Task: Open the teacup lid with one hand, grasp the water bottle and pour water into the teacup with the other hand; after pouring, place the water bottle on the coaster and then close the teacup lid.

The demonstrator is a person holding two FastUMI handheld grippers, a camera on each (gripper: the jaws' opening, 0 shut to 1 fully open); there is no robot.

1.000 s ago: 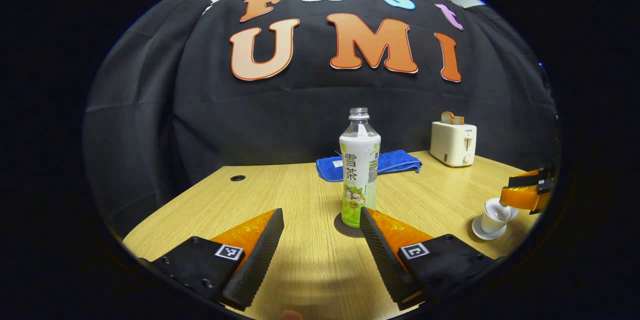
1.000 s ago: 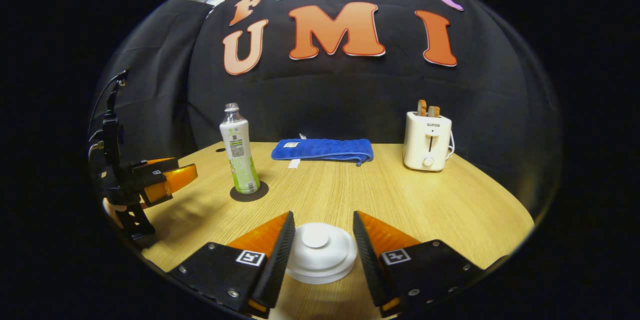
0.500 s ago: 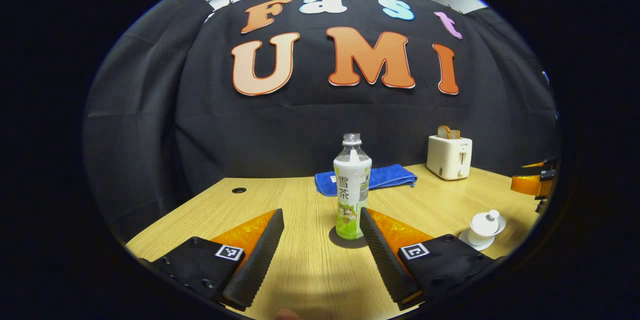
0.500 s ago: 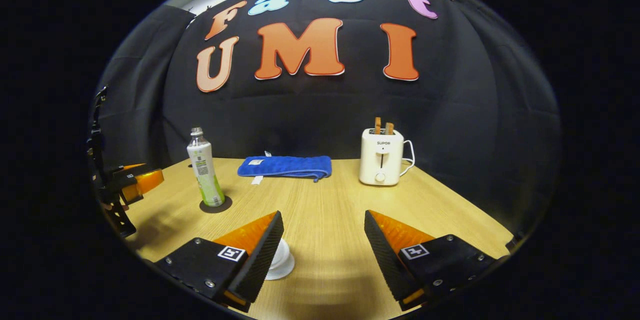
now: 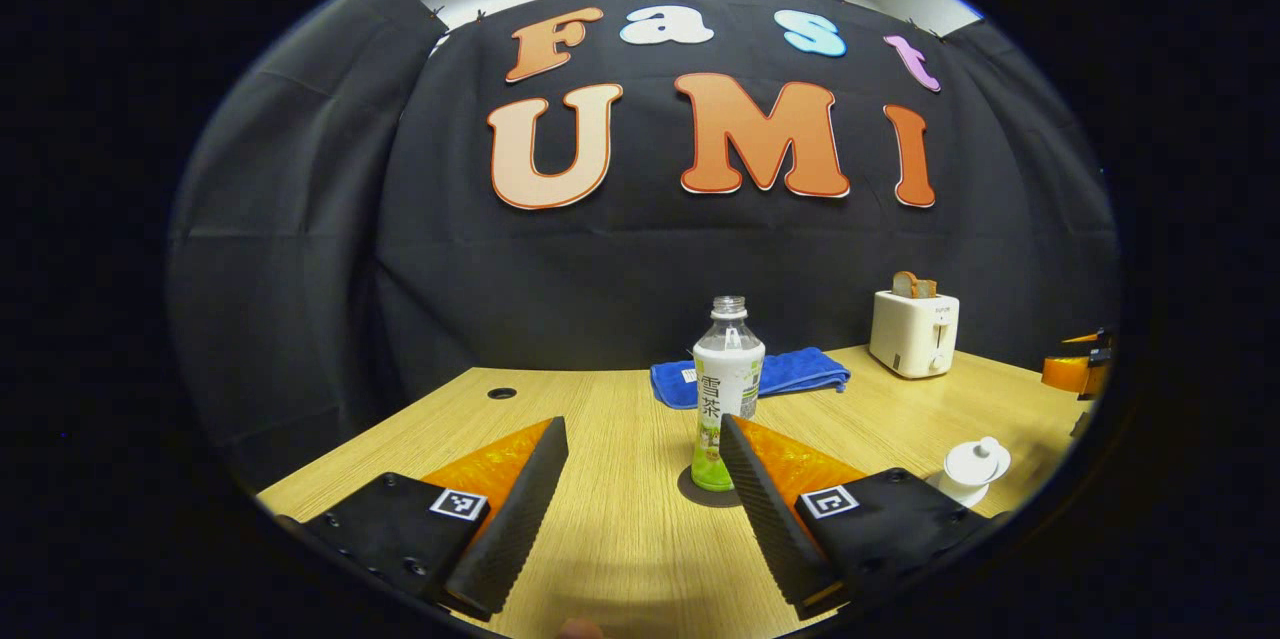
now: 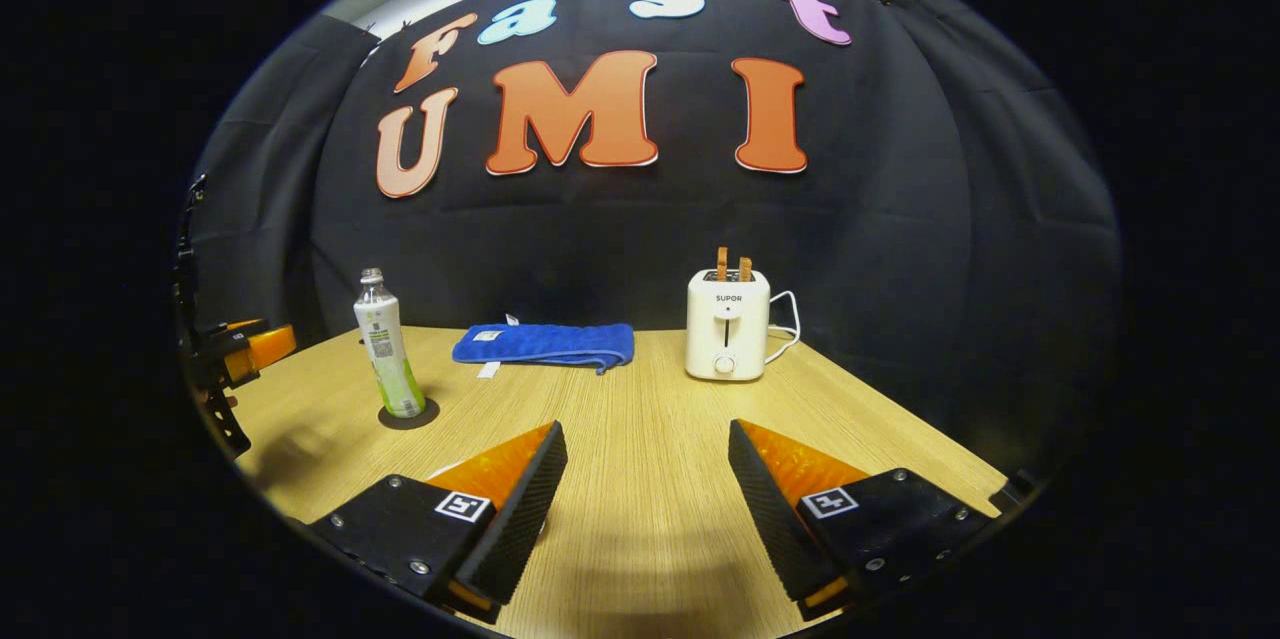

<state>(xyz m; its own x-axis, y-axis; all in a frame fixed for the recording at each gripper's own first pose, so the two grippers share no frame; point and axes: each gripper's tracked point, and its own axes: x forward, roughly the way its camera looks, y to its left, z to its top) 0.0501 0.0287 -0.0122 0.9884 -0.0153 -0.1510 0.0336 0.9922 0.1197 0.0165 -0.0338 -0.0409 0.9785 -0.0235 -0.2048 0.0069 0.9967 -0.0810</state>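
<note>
The water bottle [image 5: 727, 389], uncapped, with a white and green label, stands upright on a dark round coaster [image 5: 705, 492] at mid-table. My left gripper [image 5: 640, 509] is open and hangs short of the bottle with nothing between its fingers. A white teacup [image 5: 970, 469] sits at the right on its saucer with its knobbed lid on. In the left gripper view the right gripper [image 5: 1075, 374] shows at the far right edge, above and behind the cup. In the right gripper view the bottle [image 6: 385, 344] and coaster [image 6: 408, 414] stand at the left. My right gripper [image 6: 645, 509] is open and empty.
A folded blue towel [image 5: 750, 376] lies behind the bottle. A white toaster [image 6: 728, 324] with two slices in it stands at the back, its cord trailing right. The wooden table [image 6: 650, 419] has a cable hole [image 5: 501, 393] at the far left. The left gripper [image 6: 235, 349] is at the left edge.
The right gripper opened wider and drew back and up from the lid, which stays on the cup. The left gripper also backed away, so the bottle looks smaller.
</note>
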